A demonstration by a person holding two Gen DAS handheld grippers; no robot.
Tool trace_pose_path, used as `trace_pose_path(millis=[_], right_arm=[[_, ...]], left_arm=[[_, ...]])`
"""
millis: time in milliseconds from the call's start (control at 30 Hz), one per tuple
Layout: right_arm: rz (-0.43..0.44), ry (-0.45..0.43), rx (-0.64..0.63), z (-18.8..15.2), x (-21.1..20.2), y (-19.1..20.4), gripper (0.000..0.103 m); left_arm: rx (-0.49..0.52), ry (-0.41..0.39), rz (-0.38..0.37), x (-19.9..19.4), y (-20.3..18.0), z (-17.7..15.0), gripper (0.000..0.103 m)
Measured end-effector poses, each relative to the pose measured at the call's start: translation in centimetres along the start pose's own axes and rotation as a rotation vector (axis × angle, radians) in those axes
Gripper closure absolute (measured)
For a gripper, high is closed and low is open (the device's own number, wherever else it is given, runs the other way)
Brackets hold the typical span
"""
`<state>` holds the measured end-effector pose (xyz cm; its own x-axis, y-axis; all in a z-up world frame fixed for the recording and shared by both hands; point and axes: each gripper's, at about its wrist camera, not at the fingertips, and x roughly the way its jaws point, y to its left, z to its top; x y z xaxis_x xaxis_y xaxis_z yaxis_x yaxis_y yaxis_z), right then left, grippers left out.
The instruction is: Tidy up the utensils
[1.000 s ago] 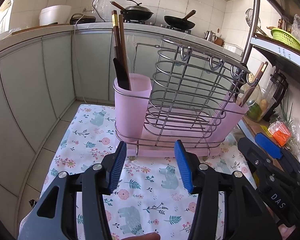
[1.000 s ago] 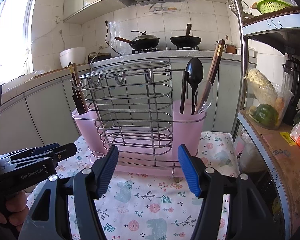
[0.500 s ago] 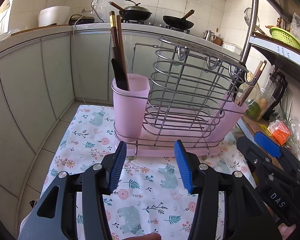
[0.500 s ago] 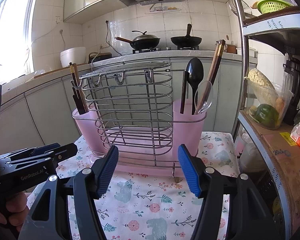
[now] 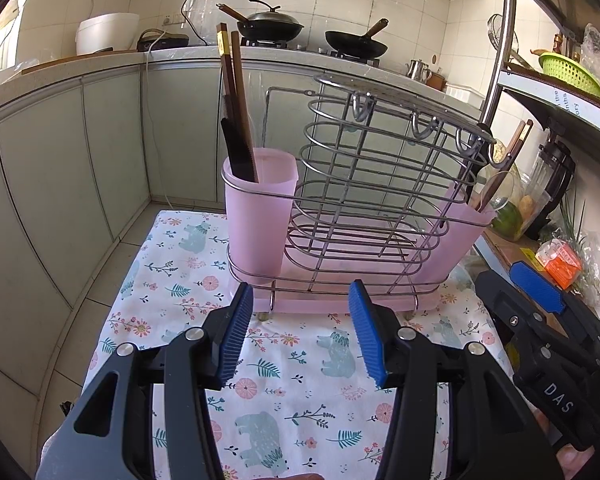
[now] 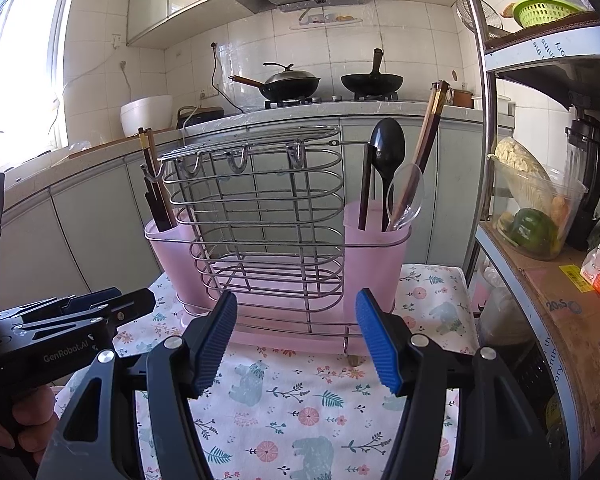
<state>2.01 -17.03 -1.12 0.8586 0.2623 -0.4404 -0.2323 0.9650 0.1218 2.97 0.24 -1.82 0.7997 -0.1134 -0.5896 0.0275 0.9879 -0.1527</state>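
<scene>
Now I hold both claws, left claw (image 5: 300,336) and right claw (image 6: 296,338), open and empty before the chrome wire utensil rack with pink plastic cups (image 6: 260,208); its contents look sorted, probably.

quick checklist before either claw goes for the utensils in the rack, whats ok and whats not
1. Left claw open and empty: ok.
2. Right claw open and empty: ok.
3. Rack standing upright on the flowered cloth: ok.
4. Right pink cup within view, holding a black spoon, a clear spoon and chopsticks, handles down: ok.
5. Left pink cup holding chopsticks and a dark knife-like piece: ok; which piece should move next: cannot tell.
6. Loose utensils on the cloth waiting to be sorted: none seen, so cannot tell what is left to do.
</scene>
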Motion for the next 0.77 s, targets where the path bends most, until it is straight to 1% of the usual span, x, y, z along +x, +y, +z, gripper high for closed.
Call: trace_pose_path(millis=[767], right_arm=[[0.004,0.010,0.008,0.05,0.26,-0.77,0.042]], left_arm=[[0.013,0.014,0.006,0.53,0.02,-0.34,0.053]])
